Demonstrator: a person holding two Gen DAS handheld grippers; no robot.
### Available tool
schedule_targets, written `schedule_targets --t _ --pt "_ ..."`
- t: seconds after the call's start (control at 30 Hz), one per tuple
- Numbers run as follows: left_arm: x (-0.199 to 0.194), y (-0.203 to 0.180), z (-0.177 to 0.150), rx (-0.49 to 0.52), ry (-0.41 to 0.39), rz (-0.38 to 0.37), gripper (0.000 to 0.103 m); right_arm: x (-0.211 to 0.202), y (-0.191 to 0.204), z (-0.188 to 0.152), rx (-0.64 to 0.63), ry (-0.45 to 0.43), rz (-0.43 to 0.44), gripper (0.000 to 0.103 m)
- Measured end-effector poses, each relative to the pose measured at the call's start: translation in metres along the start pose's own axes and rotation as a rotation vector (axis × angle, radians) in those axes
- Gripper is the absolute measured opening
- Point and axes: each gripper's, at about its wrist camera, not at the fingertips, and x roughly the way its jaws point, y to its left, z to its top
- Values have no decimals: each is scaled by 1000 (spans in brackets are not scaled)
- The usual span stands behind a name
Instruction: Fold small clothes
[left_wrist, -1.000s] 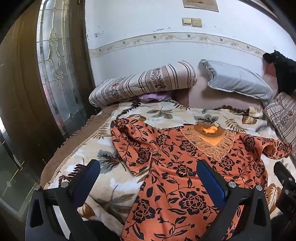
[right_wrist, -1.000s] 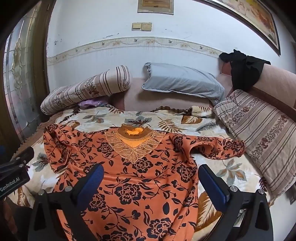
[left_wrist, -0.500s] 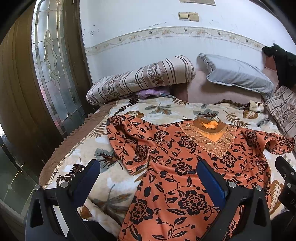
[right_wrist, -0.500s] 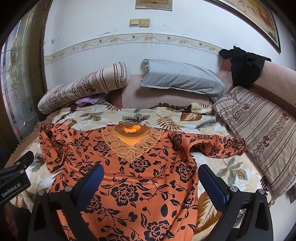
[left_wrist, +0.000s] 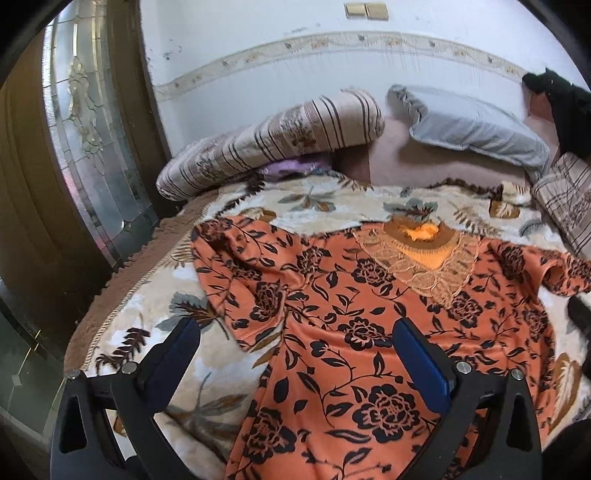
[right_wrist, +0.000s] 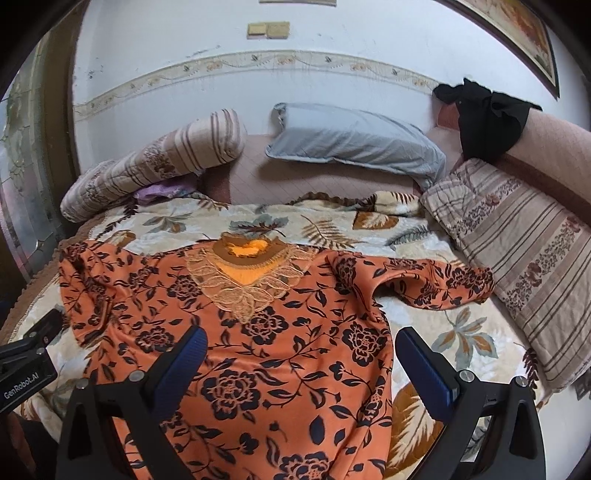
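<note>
An orange top with black flowers (left_wrist: 354, 325) (right_wrist: 258, 332) lies spread face up on the bed, its lace neckline (right_wrist: 247, 273) toward the pillows. Its left sleeve (left_wrist: 243, 266) is rumpled and folded inward; the right sleeve (right_wrist: 436, 280) stretches toward the striped cushion. My left gripper (left_wrist: 295, 354) hovers open above the garment's left side and the blanket, with nothing between its blue pads. My right gripper (right_wrist: 301, 362) hovers open above the garment's lower middle, also empty. The hem lies below both views, hidden.
A leaf-print blanket (right_wrist: 332, 225) covers the bed. A striped bolster (left_wrist: 280, 136), a grey pillow (right_wrist: 354, 140) and a striped cushion (right_wrist: 524, 251) line the far and right sides. A black cloth (right_wrist: 484, 114) hangs over the headboard. A glass door (left_wrist: 96, 147) stands left.
Both grippers have risen and tilted a little, so the garment and pillows sit lower in each view. Both stay open; the garment has not moved.
</note>
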Motion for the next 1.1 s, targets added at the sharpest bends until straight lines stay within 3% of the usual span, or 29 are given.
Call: schedule_targets --t 0.13,0.23,0.4,0.57,0.67,0.77,0.9,0.93,0.97,1.0,1.03,1.1 --pt "53 -13 -9 51 79 -23 103 41 -45 4 112 48 20 103" --pt "96 -22 -22 88 171 -42 103 82 -105 5 274 92 60 103" --pt "141 -38 -46 157 234 -53 103 154 -233 -13 687 200 104 103" --pt "152 -41 -57 133 210 -119 103 192 -334 -33 1139 159 202 102" --pt "157 -38 -58 101 212 -146 103 210 -359 -33 1245 161 207 102" --pt "157 -34 -59 72 214 -169 103 223 -372 -27 1280 161 108 102" --pt "162 -31 -58 63 222 -186 103 249 -385 -14 1297 153 75 97" --pt "162 -31 -58 64 223 -188 103 253 -385 -6 1254 143 42 92" --pt "162 -31 -58 64 224 -189 103 259 -383 -5 1207 147 20 70" --pt "163 -31 -58 64 226 -191 103 267 -381 -1 1156 171 10 37" --pt "163 -31 -58 63 228 -193 103 275 -379 1 1127 194 -4 22" --pt "162 -31 -58 63 231 -195 103 273 -373 10 1084 175 -36 13"
